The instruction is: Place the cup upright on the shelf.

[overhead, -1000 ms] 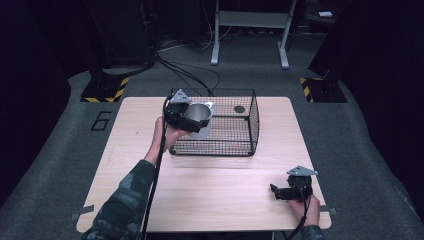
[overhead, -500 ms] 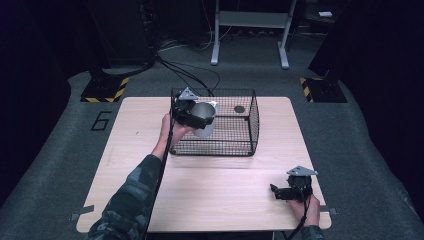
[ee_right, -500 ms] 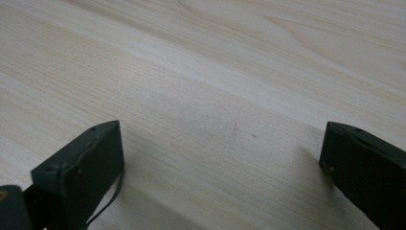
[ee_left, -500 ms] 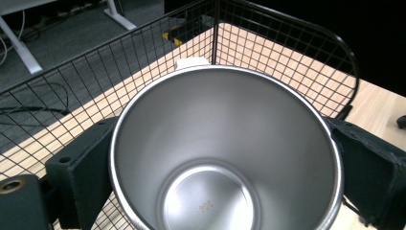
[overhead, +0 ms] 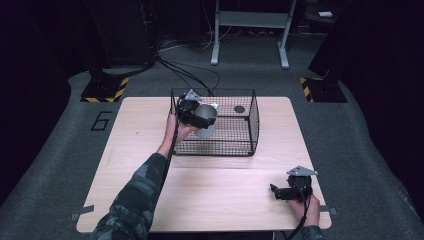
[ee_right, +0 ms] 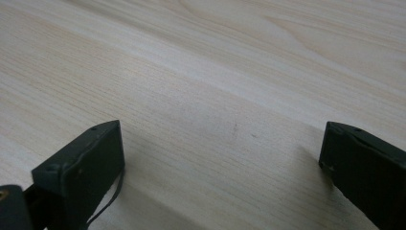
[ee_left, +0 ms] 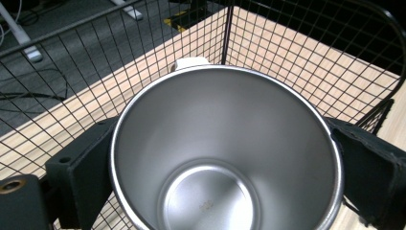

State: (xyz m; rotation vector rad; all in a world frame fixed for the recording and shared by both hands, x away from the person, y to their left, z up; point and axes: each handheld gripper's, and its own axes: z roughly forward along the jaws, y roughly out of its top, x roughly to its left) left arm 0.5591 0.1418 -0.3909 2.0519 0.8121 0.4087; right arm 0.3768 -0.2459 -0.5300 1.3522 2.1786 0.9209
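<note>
Gripping steel cup [overhead: 205, 119] over wire basket [overhead: 235, 145], right gripper [overhead: 280, 192] jaws wide, wooden table [overhead: 220, 200], dark room

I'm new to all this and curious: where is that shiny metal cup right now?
In the high view the metal cup is held in the left gripper over the left side of the wire basket, on the far half of the table.

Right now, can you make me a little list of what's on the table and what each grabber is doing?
table: pale wooden tabletop
basket: black wire basket, standing toward the far edge
cup: shiny steel cup, empty, held over the basket
left gripper: jaws clamped on the cup's sides
right gripper: jaws apart, holding nothing, low over bare wood
small dark round thing: inside the basket, too small to tell
</note>
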